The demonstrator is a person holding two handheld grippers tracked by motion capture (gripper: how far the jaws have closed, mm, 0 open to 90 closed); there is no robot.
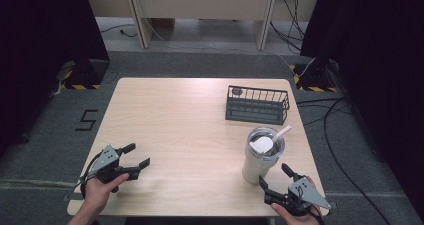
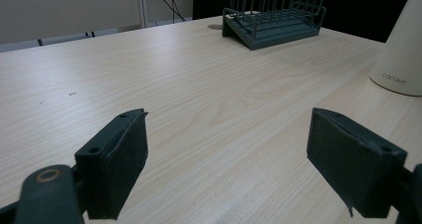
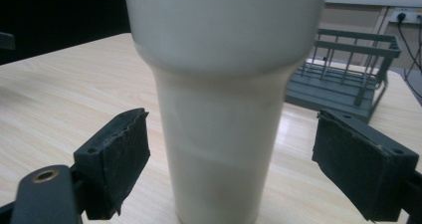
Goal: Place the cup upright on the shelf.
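Near the table's front-right corner the right gripper – jaws wide, empty – lines up on the tumbler – next, close on its narrow base; left gripper waits open, empty.

The light wood-grain tabletop with rounded corners stands on grey carpeted floor. A dark green wire basket with a slatted base rests on it near the far right corner, and a tall cream-white tumbler with a clear lid and a white straw stands upright nearer the right front edge, well apart from the basket. The left half of the tabletop carries nothing that lies flat on the wood.
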